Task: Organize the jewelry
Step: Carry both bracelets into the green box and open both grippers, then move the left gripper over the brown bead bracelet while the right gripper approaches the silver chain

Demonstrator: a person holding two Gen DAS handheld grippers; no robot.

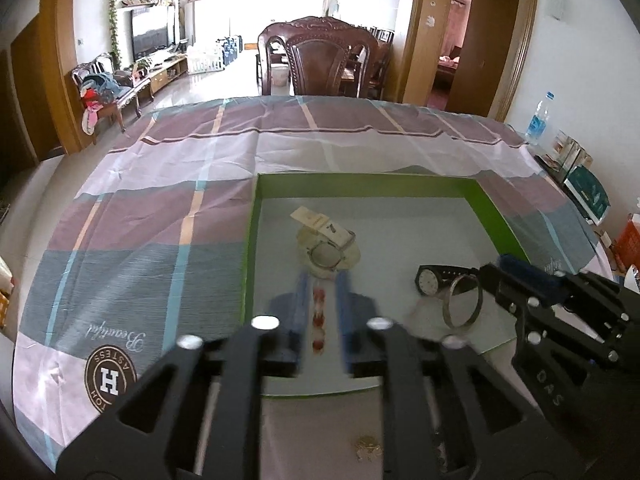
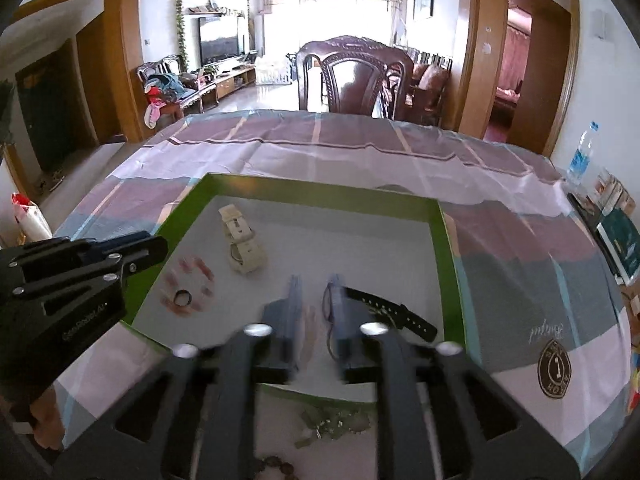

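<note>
A green-walled box tray with a grey floor lies on the checked tablecloth. In it are a cream watch, a black watch, a silver bangle and a red bead bracelet with a small dark ring lying on it. My left gripper hovers open over the tray, and the red beads show in the gap between its blue pads without touching them. My right gripper is open above the black watch strap and the thin bangle, gripping nothing.
Loose pieces lie on the cloth in front of the tray: a gold brooch, a greenish pile and brown beads. A carved chair stands behind the table. A water bottle and boxes line the right edge.
</note>
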